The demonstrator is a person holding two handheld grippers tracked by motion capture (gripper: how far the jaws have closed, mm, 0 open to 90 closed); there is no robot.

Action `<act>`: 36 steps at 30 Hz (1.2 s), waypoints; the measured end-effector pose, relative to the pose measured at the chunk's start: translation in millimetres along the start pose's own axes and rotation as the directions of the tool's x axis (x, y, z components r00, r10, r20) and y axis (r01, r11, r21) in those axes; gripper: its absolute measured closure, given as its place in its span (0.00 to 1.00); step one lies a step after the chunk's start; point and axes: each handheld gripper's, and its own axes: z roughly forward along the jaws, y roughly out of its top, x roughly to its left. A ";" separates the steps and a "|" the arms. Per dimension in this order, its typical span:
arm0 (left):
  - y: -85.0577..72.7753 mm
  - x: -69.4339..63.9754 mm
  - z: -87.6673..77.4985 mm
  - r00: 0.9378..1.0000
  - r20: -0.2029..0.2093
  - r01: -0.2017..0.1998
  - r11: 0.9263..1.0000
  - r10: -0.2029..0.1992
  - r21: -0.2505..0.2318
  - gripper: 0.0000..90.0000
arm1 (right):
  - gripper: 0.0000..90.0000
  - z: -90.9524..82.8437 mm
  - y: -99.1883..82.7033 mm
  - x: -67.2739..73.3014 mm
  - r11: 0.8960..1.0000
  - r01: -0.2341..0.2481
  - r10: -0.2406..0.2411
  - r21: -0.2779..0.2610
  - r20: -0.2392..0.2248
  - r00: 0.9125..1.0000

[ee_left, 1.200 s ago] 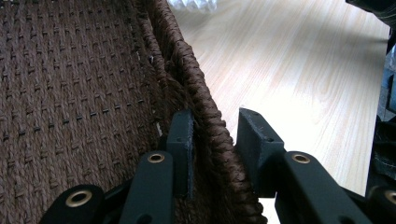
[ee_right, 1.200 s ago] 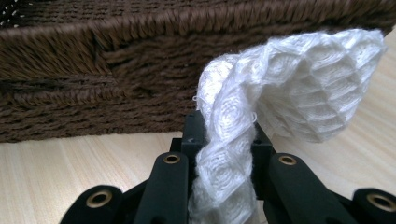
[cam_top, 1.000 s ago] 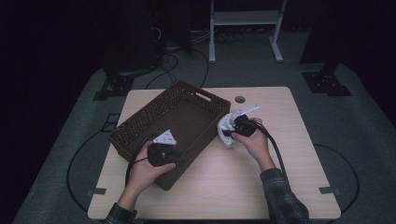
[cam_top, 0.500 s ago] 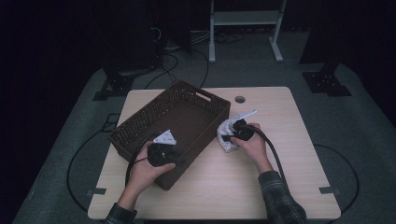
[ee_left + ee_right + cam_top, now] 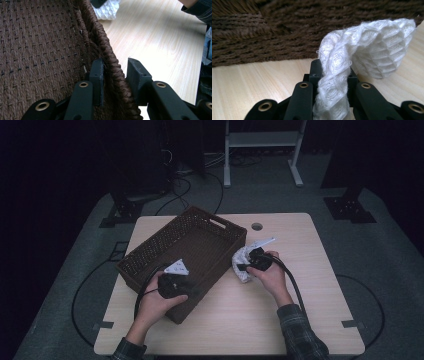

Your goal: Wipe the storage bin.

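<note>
A dark brown woven basket (image 5: 165, 237) sits askew on the left half of the light wooden table (image 5: 310, 270). My left gripper (image 5: 172, 282) stands at its near corner. In the left gripper view my left gripper (image 5: 115, 75) straddles the braided rim (image 5: 100, 37), shut on it, one jaw inside and one outside. My right gripper (image 5: 248, 261) holds a white honeycomb-textured cloth (image 5: 239, 272) just outside the basket's right wall. In the right gripper view the cloth (image 5: 377, 50) is pinched between the jaws of my right gripper (image 5: 333, 72) and flops to the right, with the basket wall (image 5: 287, 32) behind it.
A round cable hole (image 5: 257, 226) lies in the table's far edge. Behind the table stand a white metal frame (image 5: 260, 140) and dark stands, with cables on the grey floor. The person's plaid sleeve (image 5: 197, 7) shows at the top right of the left gripper view.
My right gripper has shifted slightly toward the near left with the cloth, closer to the basket wall. The left gripper and the basket have not moved.
</note>
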 end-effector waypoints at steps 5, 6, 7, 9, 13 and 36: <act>0.0 0.0 0.0 1.000 0.000 0.000 1.000 0.000 0.001 0.74 | 0.84 -8.9 3.8 3.8 1.000 0.005 -0.005 -0.024 -0.007 1.000; 0.0 0.0 -0.1 1.000 0.000 0.000 1.000 0.000 0.001 0.74 | 0.84 -10.1 4.4 4.4 1.000 0.007 -0.007 -0.027 -0.007 1.000; 0.0 0.0 0.0 1.000 0.000 0.000 1.000 0.000 0.001 0.74 | 0.83 -11.9 5.4 5.1 0.999 0.018 -0.018 -0.033 -0.006 1.000; 0.1 0.0 -0.1 1.000 0.000 0.000 1.000 0.000 0.001 0.74 | 0.84 -14.2 6.6 6.4 0.999 0.027 -0.027 -0.042 -0.006 1.000; 0.0 0.0 0.0 1.000 0.000 0.000 1.000 0.000 0.000 0.74 | 0.84 -20.3 8.9 10.5 0.998 0.034 -0.034 -0.056 -0.012 0.999; 0.1 0.0 0.0 1.000 0.000 0.001 1.000 -0.001 0.002 0.74 | 0.84 -34.6 18.7 28.6 0.991 0.085 -0.088 -0.099 -0.028 0.996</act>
